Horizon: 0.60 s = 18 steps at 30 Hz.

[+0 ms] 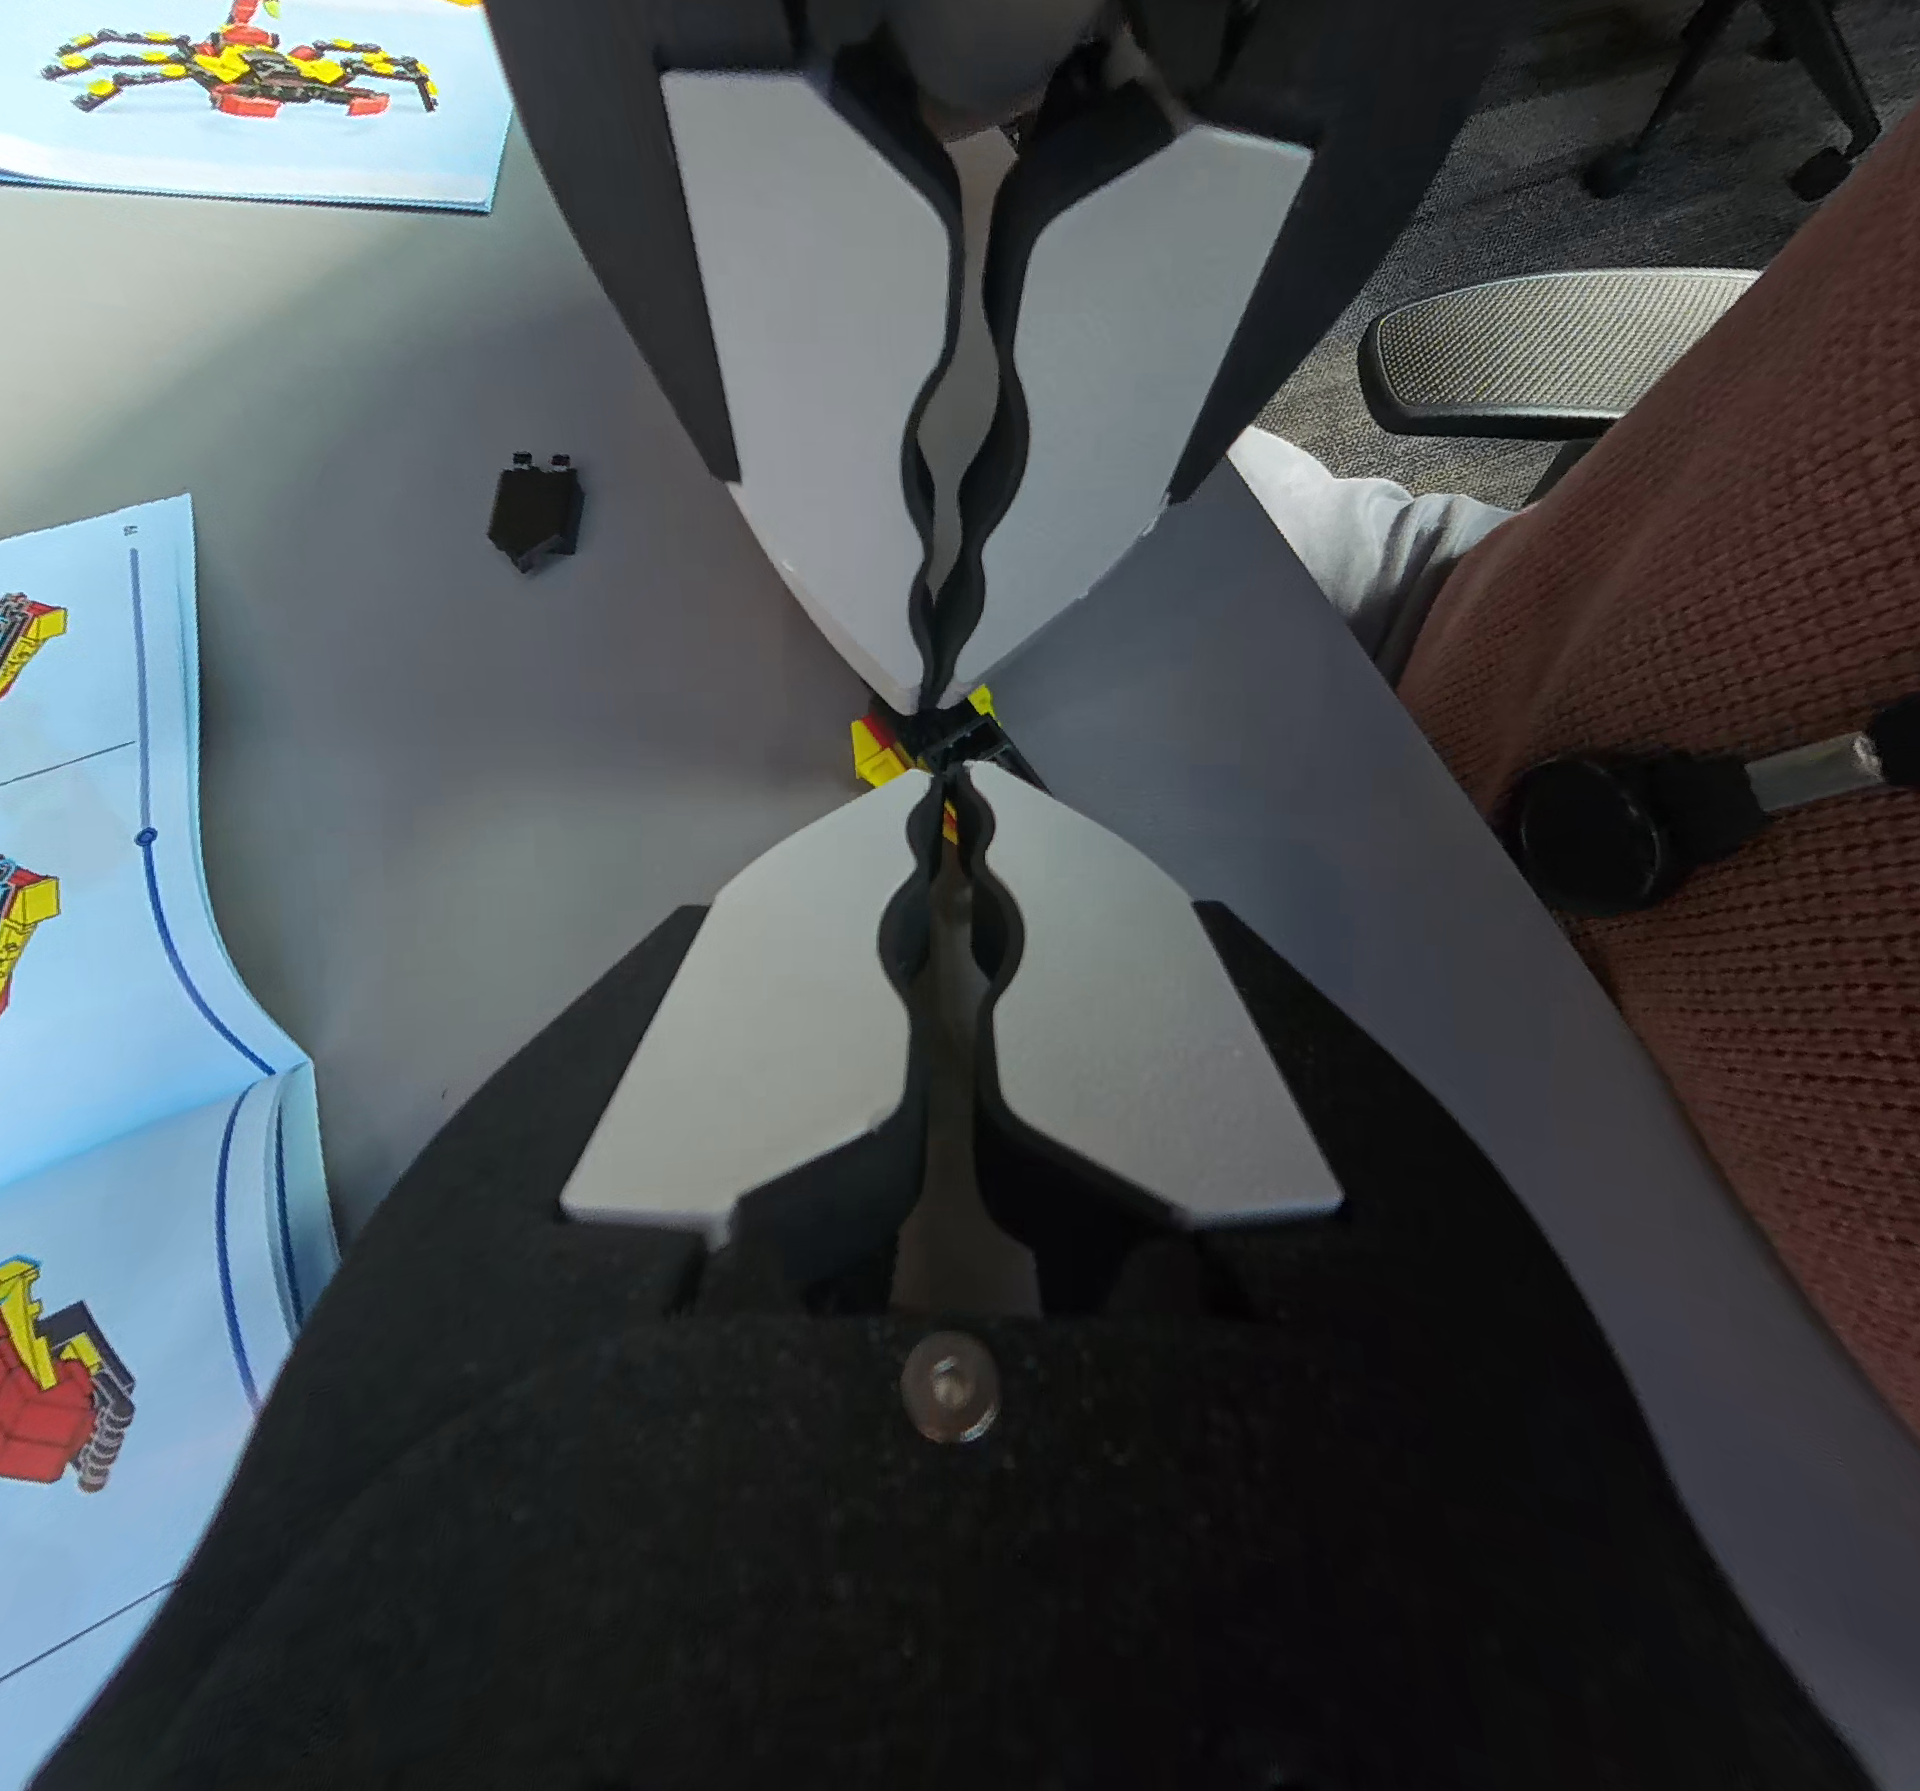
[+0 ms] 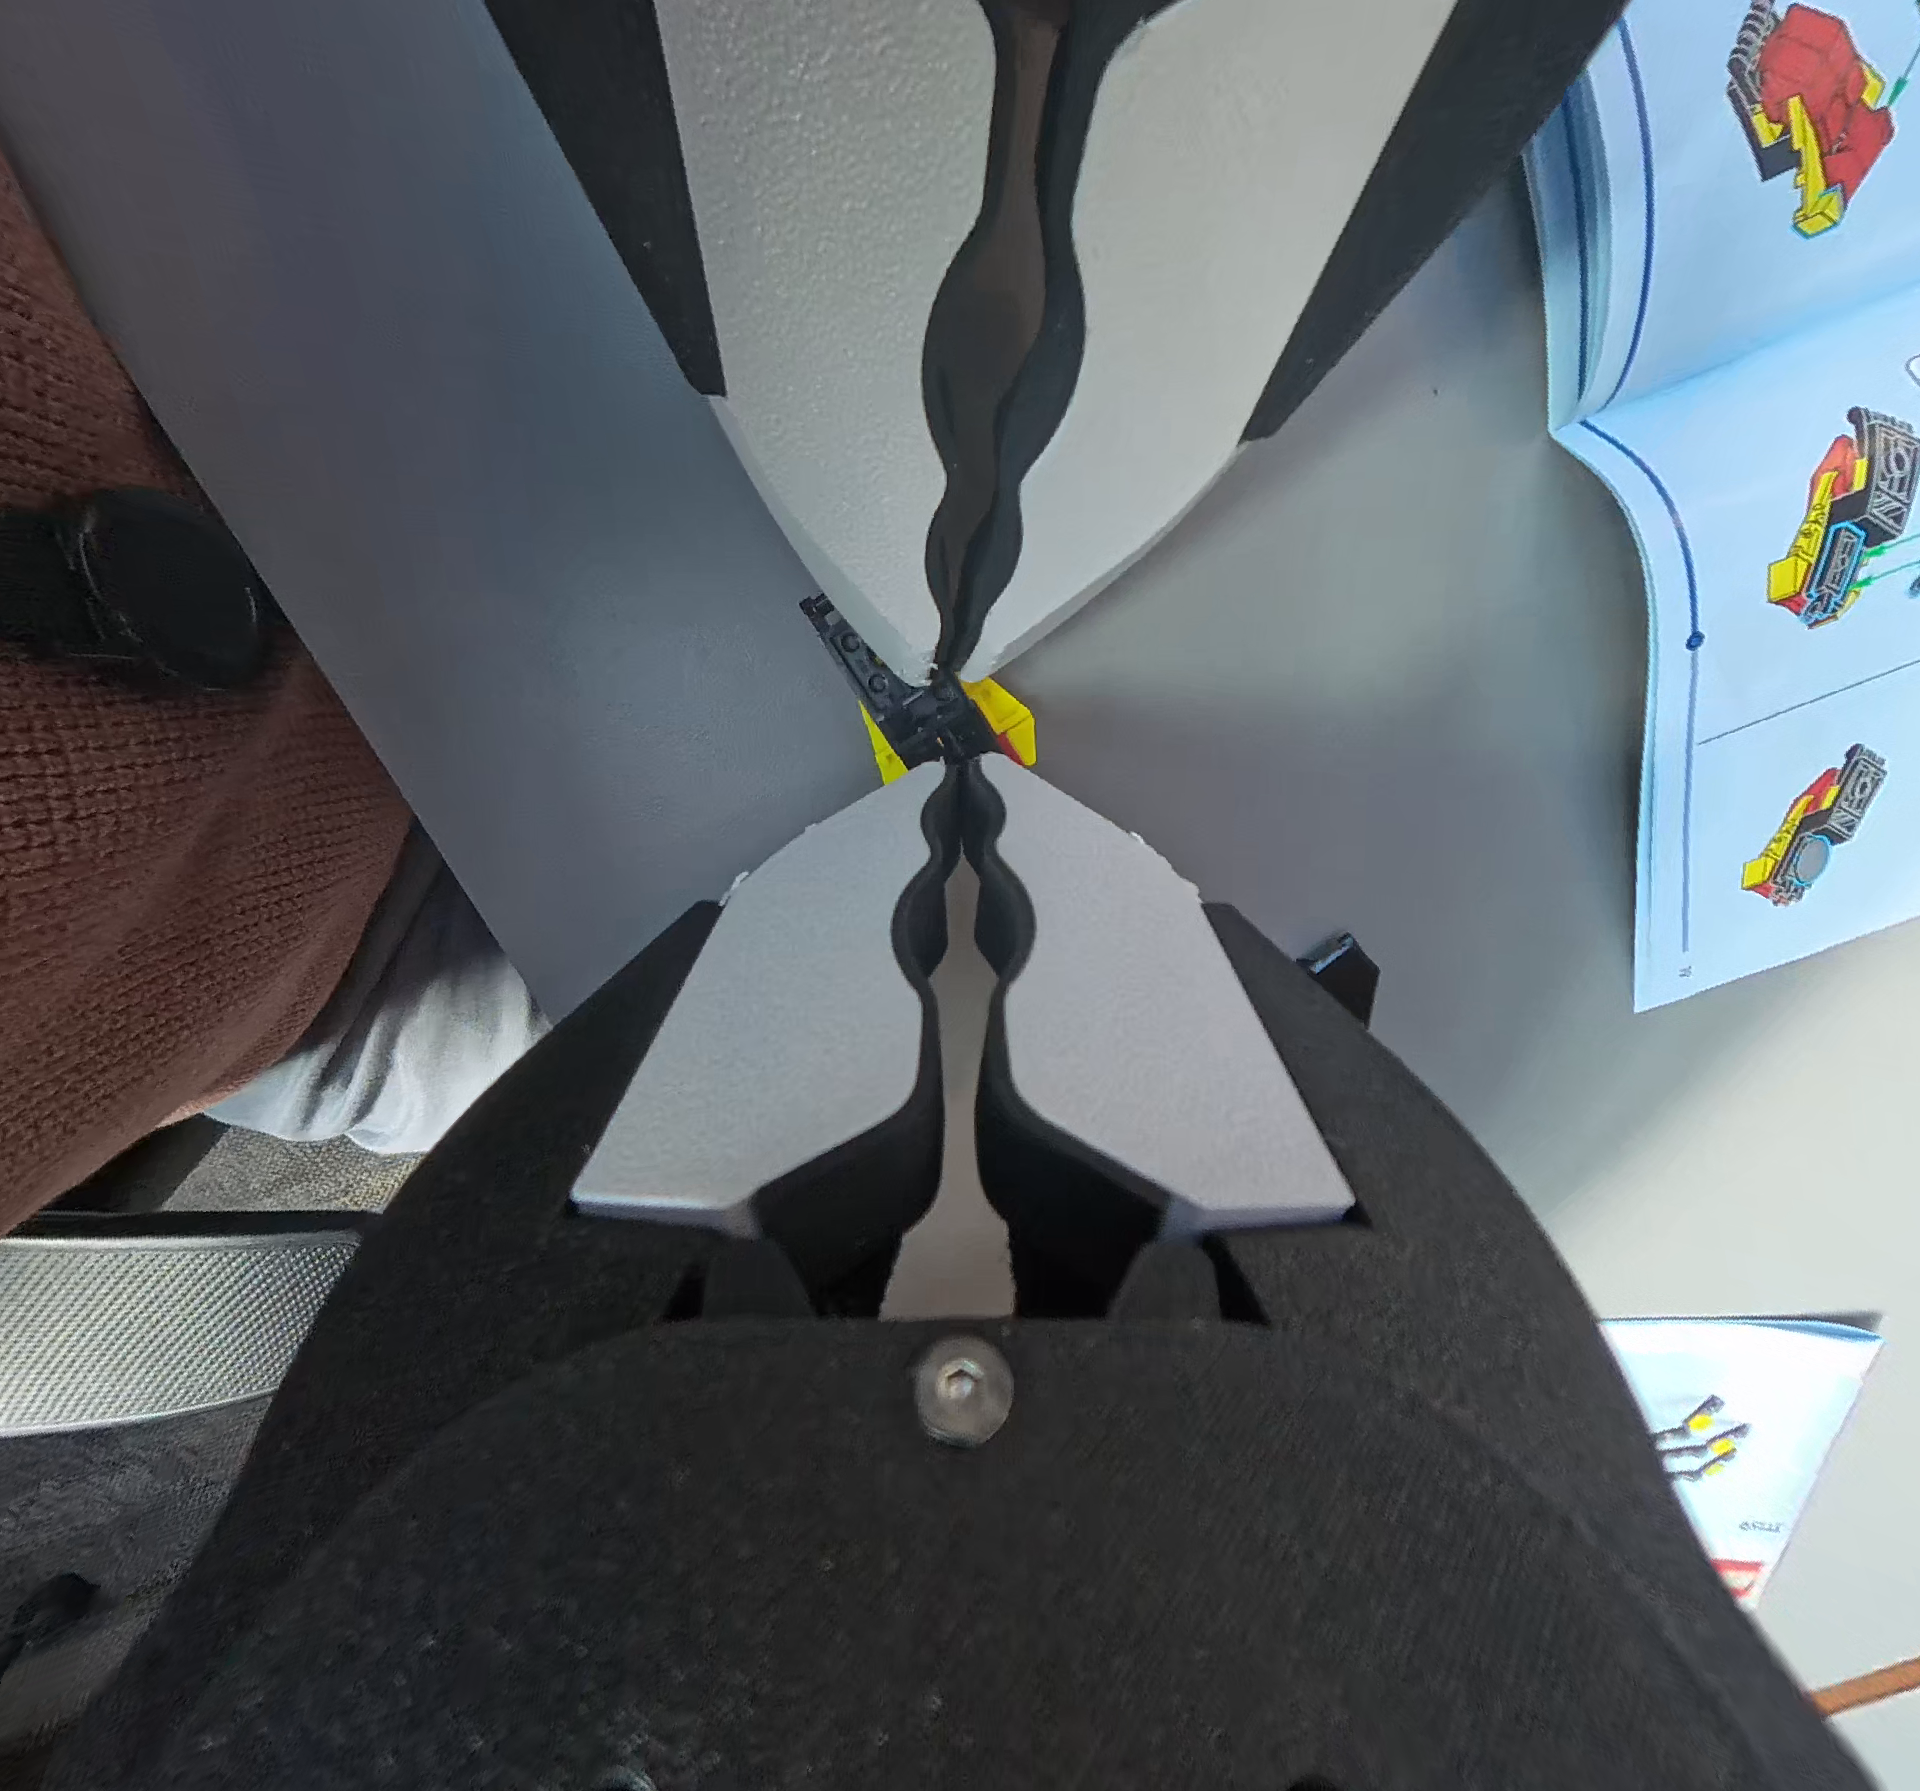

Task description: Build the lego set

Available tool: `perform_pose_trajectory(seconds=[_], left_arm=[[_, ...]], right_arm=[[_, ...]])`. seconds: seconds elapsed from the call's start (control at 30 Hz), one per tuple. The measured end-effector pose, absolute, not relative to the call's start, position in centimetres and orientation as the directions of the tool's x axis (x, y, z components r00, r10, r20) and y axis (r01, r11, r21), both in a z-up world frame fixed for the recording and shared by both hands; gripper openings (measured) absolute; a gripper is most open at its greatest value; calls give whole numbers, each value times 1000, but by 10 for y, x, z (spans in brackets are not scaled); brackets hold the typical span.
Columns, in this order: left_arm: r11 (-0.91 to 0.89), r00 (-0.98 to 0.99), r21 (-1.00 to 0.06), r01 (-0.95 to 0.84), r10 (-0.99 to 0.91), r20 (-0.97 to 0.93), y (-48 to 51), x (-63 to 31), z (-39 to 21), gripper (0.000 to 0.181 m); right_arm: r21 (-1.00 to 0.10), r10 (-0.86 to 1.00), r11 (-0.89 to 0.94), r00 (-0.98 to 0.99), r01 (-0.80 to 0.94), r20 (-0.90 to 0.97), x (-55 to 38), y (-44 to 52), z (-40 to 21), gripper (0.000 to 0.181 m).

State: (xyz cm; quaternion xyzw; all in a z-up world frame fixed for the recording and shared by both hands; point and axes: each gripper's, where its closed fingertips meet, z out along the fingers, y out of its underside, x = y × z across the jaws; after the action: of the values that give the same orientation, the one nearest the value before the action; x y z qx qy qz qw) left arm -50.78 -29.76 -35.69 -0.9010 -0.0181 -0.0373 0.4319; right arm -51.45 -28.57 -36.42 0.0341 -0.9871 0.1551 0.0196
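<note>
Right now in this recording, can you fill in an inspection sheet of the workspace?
Surface: grey table, matte, bare patches.
Job's things: small black-yellow-red lego assembly pinched between both tongs; loose black lego piece on the table.
Clutter: open instruction booklet; closed booklet.
Grippers: left tongs and right tongs shut on the assembly, tip to tip.
Cables: nothing seen.
Surroundings: office chair armrest, person's maroon sleeve, wristwatch.

Wrist cameras face each other along closed fingers, very near — both share small lego assembly [image 1: 925,744] [image 2: 935,713] over grey table [image 1: 416,806] [image 2: 1351,702].
</note>
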Motion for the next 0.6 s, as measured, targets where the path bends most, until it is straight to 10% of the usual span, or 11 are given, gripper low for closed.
perform_pose_trajectory(seconds=[0.6], left_arm=[[-618, 996, -784, 65, -2, 84, -300, -507, -356, 1]], right_arm=[[-485, 38, 875, -997, 3, 61, -521, -281, -355, 0]])
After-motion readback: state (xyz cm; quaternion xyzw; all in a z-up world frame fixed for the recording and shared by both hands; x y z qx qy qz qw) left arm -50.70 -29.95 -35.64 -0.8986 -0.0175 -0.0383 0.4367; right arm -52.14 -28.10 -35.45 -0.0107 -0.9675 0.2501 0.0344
